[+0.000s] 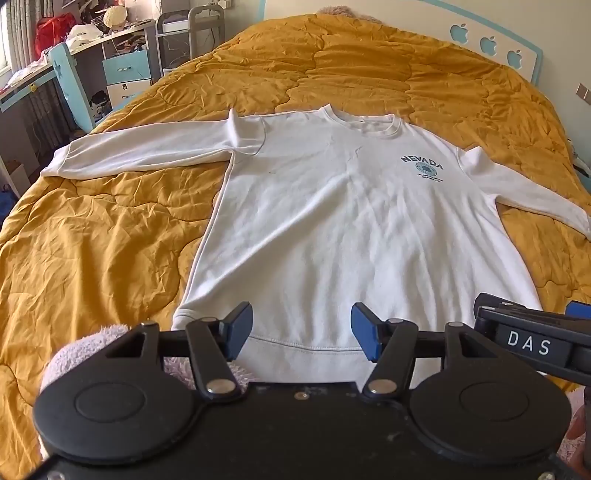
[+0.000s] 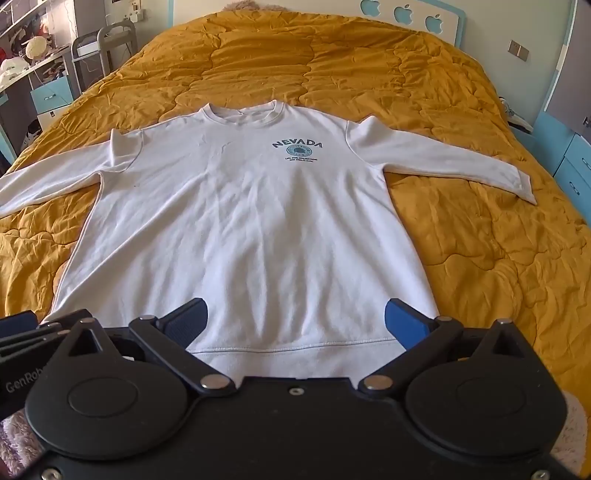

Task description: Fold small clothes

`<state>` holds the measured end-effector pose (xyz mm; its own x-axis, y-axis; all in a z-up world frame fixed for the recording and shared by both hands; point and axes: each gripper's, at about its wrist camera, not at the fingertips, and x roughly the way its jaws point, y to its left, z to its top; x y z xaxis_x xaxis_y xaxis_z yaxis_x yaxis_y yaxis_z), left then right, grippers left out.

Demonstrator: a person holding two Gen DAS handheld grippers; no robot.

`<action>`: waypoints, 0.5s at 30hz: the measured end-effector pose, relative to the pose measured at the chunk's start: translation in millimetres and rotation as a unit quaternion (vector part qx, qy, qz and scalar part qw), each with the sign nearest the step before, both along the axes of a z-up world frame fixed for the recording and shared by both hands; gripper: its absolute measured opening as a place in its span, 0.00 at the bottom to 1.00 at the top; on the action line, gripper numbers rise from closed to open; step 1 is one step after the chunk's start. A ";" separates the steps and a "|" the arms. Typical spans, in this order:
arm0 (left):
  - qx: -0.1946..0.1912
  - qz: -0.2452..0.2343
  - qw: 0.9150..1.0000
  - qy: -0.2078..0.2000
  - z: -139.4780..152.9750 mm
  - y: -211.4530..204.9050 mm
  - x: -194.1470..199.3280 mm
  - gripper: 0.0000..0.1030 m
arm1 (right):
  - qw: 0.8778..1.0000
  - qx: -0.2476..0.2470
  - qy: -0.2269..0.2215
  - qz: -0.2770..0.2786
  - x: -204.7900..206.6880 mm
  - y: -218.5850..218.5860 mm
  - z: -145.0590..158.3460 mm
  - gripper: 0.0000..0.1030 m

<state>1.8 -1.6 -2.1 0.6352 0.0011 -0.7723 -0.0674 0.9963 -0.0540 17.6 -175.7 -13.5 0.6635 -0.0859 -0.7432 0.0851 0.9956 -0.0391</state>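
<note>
A white long-sleeved sweatshirt [image 1: 325, 229] with a "NEVADA" print lies flat, front up, on the mustard quilt [image 1: 92, 251], both sleeves spread sideways, collar at the far end. It also shows in the right wrist view [image 2: 251, 229]. My left gripper [image 1: 302, 332] is open and empty, above the hem's left half. My right gripper [image 2: 295, 326] is open and empty, above the hem's middle. The right gripper's body [image 1: 535, 339] shows at the right edge of the left wrist view. The left gripper's body [image 2: 26, 332] shows at the left edge of the right wrist view.
The quilt [image 2: 480, 240] covers the whole bed, with a white and blue headboard [image 2: 406, 14] at the far end. A desk and blue drawers [image 1: 122, 70] stand left of the bed. Blue drawers [image 2: 569, 158] stand at the right. Pink fleece [image 1: 81, 354] lies near the foot.
</note>
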 end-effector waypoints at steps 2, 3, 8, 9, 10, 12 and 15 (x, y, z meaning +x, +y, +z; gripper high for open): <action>0.001 -0.001 1.000 -0.001 -0.2 -0.3 0.0 0.61 | 1.000 0.001 0.000 0.000 -1.0 1.0 -0.7 1.00; 0.003 -0.001 1.000 -0.001 -0.5 -0.8 0.0 0.61 | 1.000 0.002 -0.001 0.001 -1.4 0.7 -1.3 1.00; 0.005 -0.002 1.000 0.002 -0.4 -1.7 0.1 0.61 | 1.000 0.004 0.001 0.000 0.3 -1.3 0.1 1.00; 0.005 -0.003 1.000 0.002 -0.2 -1.6 -0.1 0.61 | 1.000 0.004 0.001 0.000 0.4 -1.2 0.2 1.00; 0.005 -0.003 1.000 0.002 -0.1 -1.7 -0.1 0.61 | 1.000 0.005 0.002 -0.001 1.5 -0.9 0.2 1.00; 0.007 -0.002 1.000 0.003 0.0 -1.7 0.5 0.61 | 1.000 0.005 0.002 -0.001 2.2 -0.1 0.5 1.00; 0.005 -0.003 1.000 0.004 -0.1 -0.8 0.9 0.61 | 1.000 0.005 0.001 -0.001 2.2 0.0 0.7 1.00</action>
